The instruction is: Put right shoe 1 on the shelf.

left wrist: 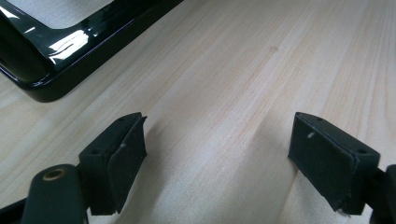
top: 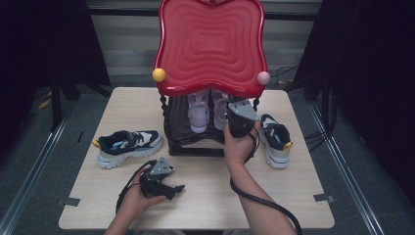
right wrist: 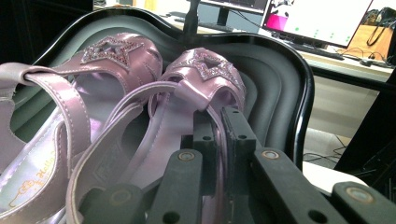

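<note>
Right gripper view has the right gripper [right wrist: 215, 135] jaws pinched tight on the right pink sandal [right wrist: 187, 121] strap on the lower shelf [right wrist: 280, 79], so I'd pull it out slow and level, while the left gripper [left wrist: 217, 158] idles wide open and empty on the near bench [left wrist: 243, 70].

Lilac sandals [right wrist: 140, 107] with glitter star motifs, on glossy black lower tray [right wrist: 280, 70]; ribbed red upper tray [top: 211, 44] with yellow knob [top: 159, 75] and pink knob [top: 263, 78]; navy-white sneakers [top: 128, 147] with yellow tabs; pale woodgrain table [left wrist: 243, 84].
</note>
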A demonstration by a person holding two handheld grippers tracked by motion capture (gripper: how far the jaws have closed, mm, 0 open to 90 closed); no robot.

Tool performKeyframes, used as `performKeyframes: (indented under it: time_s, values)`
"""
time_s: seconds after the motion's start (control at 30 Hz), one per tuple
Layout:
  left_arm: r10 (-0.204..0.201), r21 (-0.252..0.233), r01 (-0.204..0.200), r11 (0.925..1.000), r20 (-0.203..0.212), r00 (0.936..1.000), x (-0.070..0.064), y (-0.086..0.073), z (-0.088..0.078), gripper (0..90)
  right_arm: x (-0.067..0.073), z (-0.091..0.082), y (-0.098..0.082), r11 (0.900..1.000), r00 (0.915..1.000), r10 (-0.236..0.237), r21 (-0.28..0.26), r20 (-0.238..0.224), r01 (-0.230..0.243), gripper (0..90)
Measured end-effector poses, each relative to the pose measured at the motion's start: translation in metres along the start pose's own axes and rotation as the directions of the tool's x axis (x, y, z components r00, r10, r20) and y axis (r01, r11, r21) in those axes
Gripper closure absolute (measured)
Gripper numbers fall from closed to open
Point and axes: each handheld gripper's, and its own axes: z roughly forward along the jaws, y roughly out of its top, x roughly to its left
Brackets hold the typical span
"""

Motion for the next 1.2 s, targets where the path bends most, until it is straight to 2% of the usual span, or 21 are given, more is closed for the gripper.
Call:
performKeyframes:
  time_s: [0.23, 0.3, 0.5, 0.9, 1.2]
  values:
    - [-0.001, -0.001, 0.001, 1.0, 0.0, 1.0, 0.0, 0.0, 0.0, 18.1, 0.003, 0.001, -0.002, 1.0, 1.0, -0.008, -0.001, 0.003, 0.008, 84.7]
    - [0.0, 0.0, 0.0, 1.0, 0.0, 1.0, 0.0, 0.0, 0.0, 18.1, 0.005, 0.001, -0.003, 1.0, 0.9998, -0.021, 0.003, -0.007, 0.021, 84.6]
    - [-0.001, -0.001, 0.001, 1.0, 0.0, 1.0, 0.0, 0.0, 0.0, 18.1, 0.009, 0.001, -0.007, 1.0, 0.9997, -0.015, 0.005, -0.021, 0.015, 84.5]
    - [0.0, 0.0, 0.0, 1.0, 0.0, 1.0, 0.0, 0.0, 0.0, 18.0, 0.014, 0.0, -0.009, 0.998, 0.9971, -0.064, 0.017, -0.041, 0.065, 84.1]
    - [-0.002, -0.001, 0.002, 1.0, 0.0, 1.0, 0.0, 0.0, 0.0, 18.0, 0.013, -0.001, -0.013, 0.998, 0.9965, -0.065, 0.023, -0.051, 0.067, 83.5]
